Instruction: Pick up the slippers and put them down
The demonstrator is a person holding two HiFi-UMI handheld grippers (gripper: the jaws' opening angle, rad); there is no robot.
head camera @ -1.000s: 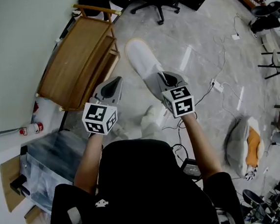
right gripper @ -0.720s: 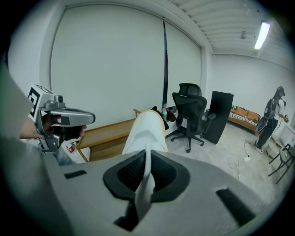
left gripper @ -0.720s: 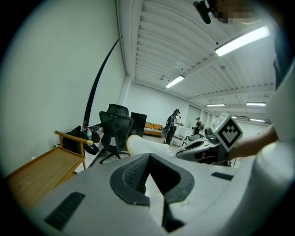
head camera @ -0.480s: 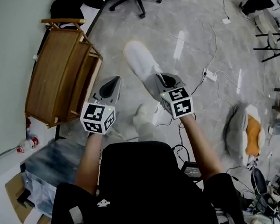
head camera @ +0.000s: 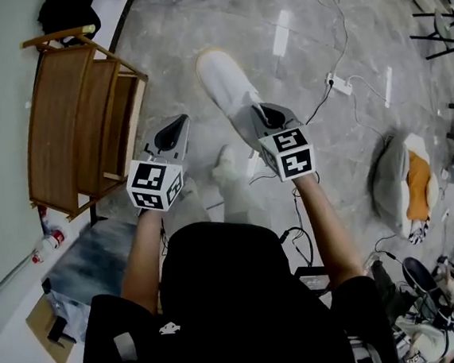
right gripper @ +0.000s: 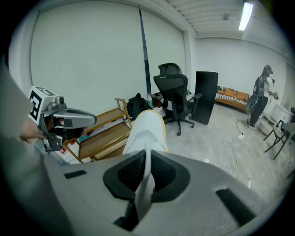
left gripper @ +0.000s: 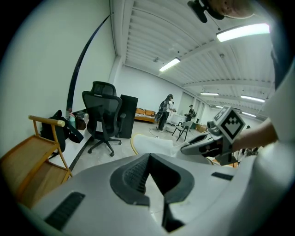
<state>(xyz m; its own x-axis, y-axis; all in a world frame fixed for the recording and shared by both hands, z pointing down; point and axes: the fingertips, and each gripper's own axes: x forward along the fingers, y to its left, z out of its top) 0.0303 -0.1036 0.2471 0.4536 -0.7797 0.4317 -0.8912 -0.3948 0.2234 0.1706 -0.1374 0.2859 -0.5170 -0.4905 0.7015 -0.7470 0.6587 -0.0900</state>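
Observation:
A white slipper [head camera: 223, 88] with a yellowish sole rim hangs over the grey floor, toe pointing away from me. My right gripper [head camera: 263, 114] is shut on its near edge. In the right gripper view that edge runs as a thin white strip between the dark pads [right gripper: 130, 171], and the slipper [right gripper: 146, 130] rises beyond them. My left gripper [head camera: 178, 125] hangs to the slipper's left, apart from it, jaws together with nothing in them [left gripper: 147, 159]. The left gripper view shows the slipper [left gripper: 154, 145] and the right gripper [left gripper: 205, 144] to its right.
A wooden rack [head camera: 78, 123] stands at the left by the wall. Cables and a power strip [head camera: 340, 87] lie on the floor to the right, with a grey and orange heap [head camera: 407, 187] farther right. A black office chair [right gripper: 174, 97] and black cabinet [right gripper: 206, 97] stand ahead.
Both grippers have come down and forward together, the slipper still in the right one. The head view has swung, so the rack now sits farther left and the floor fills more of the picture.

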